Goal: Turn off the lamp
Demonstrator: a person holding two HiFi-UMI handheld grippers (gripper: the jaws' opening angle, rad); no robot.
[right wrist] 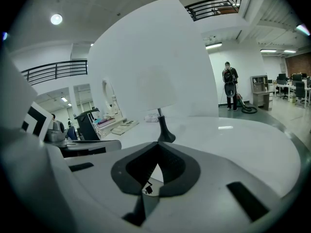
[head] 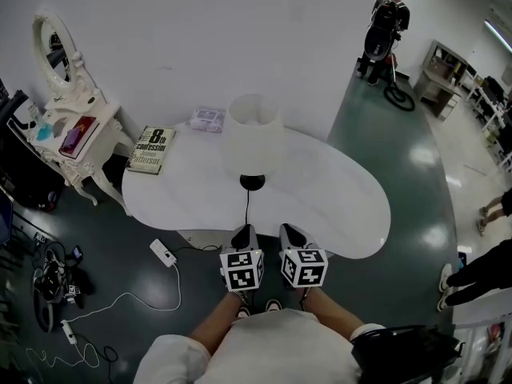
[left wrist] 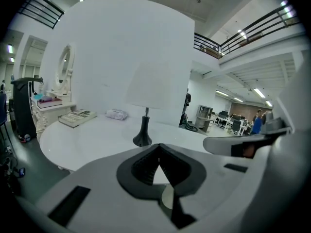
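Observation:
The lamp has a white shade (head: 254, 134) and a black base (head: 252, 182) and stands near the middle of the white table (head: 344, 190). Its black cord (head: 246, 210) runs from the base toward the table's front edge. My left gripper (head: 245, 232) and right gripper (head: 290, 232) hover side by side at that edge, short of the base, both shut and holding nothing. The left gripper view has the base (left wrist: 142, 137) just beyond my shut left gripper (left wrist: 159, 147). In the right gripper view the base (right wrist: 165, 135) stands ahead of my right gripper (right wrist: 158, 144). I cannot tell whether the lamp is lit.
A book (head: 151, 149) and a small packet (head: 207, 119) lie at the table's far left. A white vanity (head: 68, 126) stands further left. A power strip (head: 163, 253) and cables lie on the floor. People stand at the back right (head: 386, 22) and at the right edge.

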